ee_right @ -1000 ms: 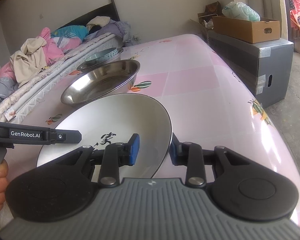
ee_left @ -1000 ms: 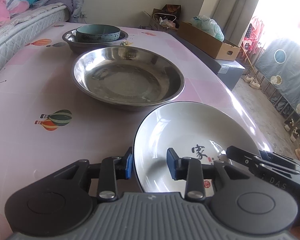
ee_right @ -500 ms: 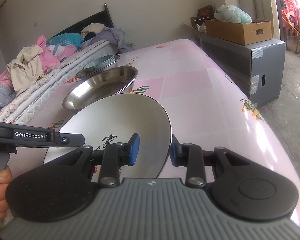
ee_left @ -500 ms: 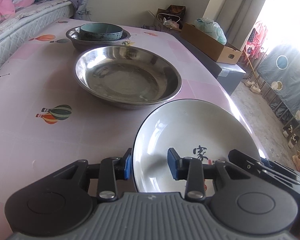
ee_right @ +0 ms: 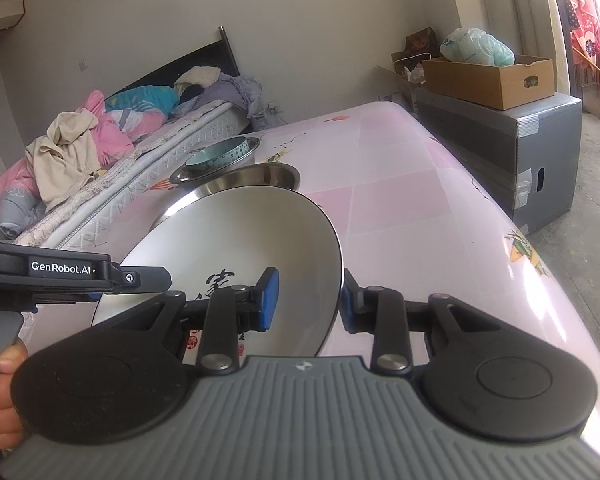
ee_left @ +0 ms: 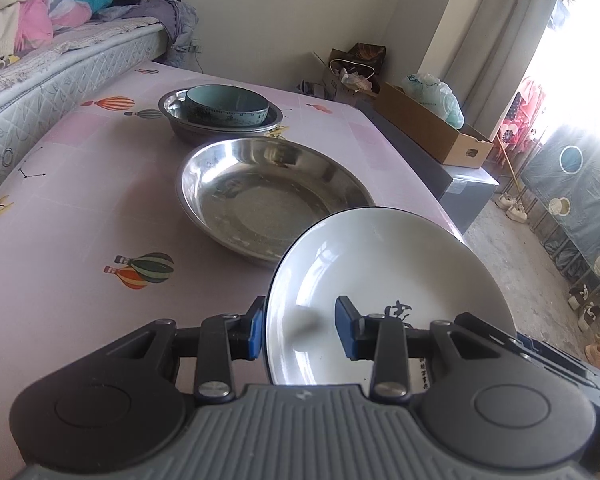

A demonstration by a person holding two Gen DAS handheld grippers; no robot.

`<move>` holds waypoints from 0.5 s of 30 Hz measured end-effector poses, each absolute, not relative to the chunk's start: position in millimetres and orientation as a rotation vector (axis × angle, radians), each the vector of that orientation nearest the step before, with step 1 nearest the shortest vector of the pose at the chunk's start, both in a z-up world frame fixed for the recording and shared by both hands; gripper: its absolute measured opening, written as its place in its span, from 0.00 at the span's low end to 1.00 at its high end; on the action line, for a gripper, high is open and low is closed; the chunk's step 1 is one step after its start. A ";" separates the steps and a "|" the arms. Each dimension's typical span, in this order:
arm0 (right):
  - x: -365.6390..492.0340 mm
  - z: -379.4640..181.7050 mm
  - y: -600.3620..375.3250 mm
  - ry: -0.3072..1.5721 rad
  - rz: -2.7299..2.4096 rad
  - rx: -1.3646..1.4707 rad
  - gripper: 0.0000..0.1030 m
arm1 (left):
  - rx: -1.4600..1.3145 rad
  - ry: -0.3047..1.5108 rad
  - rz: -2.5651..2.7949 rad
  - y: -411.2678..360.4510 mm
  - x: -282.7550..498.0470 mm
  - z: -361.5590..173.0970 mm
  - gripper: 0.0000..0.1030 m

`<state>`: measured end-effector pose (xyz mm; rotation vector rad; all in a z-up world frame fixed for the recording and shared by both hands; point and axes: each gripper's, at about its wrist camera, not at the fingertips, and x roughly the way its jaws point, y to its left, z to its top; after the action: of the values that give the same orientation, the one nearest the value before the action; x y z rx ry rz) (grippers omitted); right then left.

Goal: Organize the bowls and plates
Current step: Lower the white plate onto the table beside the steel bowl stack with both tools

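Glossy white ceramic plate [ee_left: 384,280], shiny steel basin [ee_left: 268,196], smooth glossy pink tablecloth [ee_left: 72,220], matt cardboard box [ee_right: 492,78]

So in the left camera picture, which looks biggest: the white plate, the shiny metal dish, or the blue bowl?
1. White plate and shiny metal dish: they look about alike, and the plate is nearer the camera, so I cannot rank them.
2. Blue bowl: smallest looking, though it sits farthest away, inside another metal bowl.

Steel basin [ee_left: 272,196] just ahead of white plate [ee_left: 380,280], stacked bowls [ee_left: 226,106] behind, bare tablecloth [ee_left: 80,208] leftward
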<state>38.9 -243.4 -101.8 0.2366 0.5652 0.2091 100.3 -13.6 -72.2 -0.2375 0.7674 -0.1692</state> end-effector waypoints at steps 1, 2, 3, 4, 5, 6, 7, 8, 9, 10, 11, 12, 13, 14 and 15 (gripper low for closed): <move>42.7 -99.6 -240.7 0.561 0.215 0.237 0.29 | -0.239 0.763 -0.165 -11.5 101.8 -70.1 0.35; 46.4 -97.5 -238.7 0.558 0.222 0.238 0.29 | -0.242 0.758 -0.159 -8.4 104.5 -67.6 0.35; 50.3 -95.6 -236.8 0.557 0.227 0.239 0.29 | -0.249 0.752 -0.154 -5.1 107.1 -65.4 0.35; 56.6 -92.7 -233.7 0.556 0.236 0.237 0.29 | -0.255 0.747 -0.147 -2.0 110.3 -63.2 0.35; 60.9 -91.0 -231.4 0.555 0.240 0.233 0.29 | -0.259 0.743 -0.139 1.6 114.1 -61.5 0.35; 67.6 -86.9 -226.1 0.550 0.248 0.228 0.29 | -0.261 0.739 -0.131 5.3 118.8 -59.7 0.35; 74.9 -83.5 -222.5 0.547 0.257 0.225 0.29 | -0.264 0.738 -0.121 8.6 123.3 -58.4 0.35; 81.3 -81.0 -219.8 0.545 0.264 0.222 0.29 | -0.271 0.740 -0.110 12.7 129.2 -57.0 0.35; 90.3 -77.3 -216.2 0.542 0.274 0.223 0.29 | -0.276 0.742 -0.099 15.4 134.3 -55.7 0.35; 98.2 -74.8 -213.5 0.541 0.282 0.226 0.29 | -0.282 0.746 -0.088 19.0 140.3 -55.0 0.35; 107.0 -72.5 -210.7 0.543 0.290 0.227 0.29 | -0.287 0.751 -0.080 21.7 145.7 -54.1 0.35; 116.6 -70.0 -207.9 0.544 0.296 0.228 0.29 | -0.293 0.755 -0.071 24.9 152.2 -53.4 0.35; 127.5 -67.2 -204.4 0.545 0.301 0.230 0.29 | -0.297 0.757 -0.064 27.8 157.9 -52.7 0.35; 137.3 -66.1 -202.3 0.550 0.309 0.233 0.29 | -0.301 0.761 -0.057 30.7 164.5 -52.0 0.35; 148.9 -65.1 -200.1 0.562 0.315 0.241 0.29 | -0.304 0.765 -0.053 33.0 170.6 -51.5 0.35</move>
<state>148.9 -200.1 -65.1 0.2412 0.5617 0.3152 170.6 33.0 -51.5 -0.3037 0.7648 -0.0534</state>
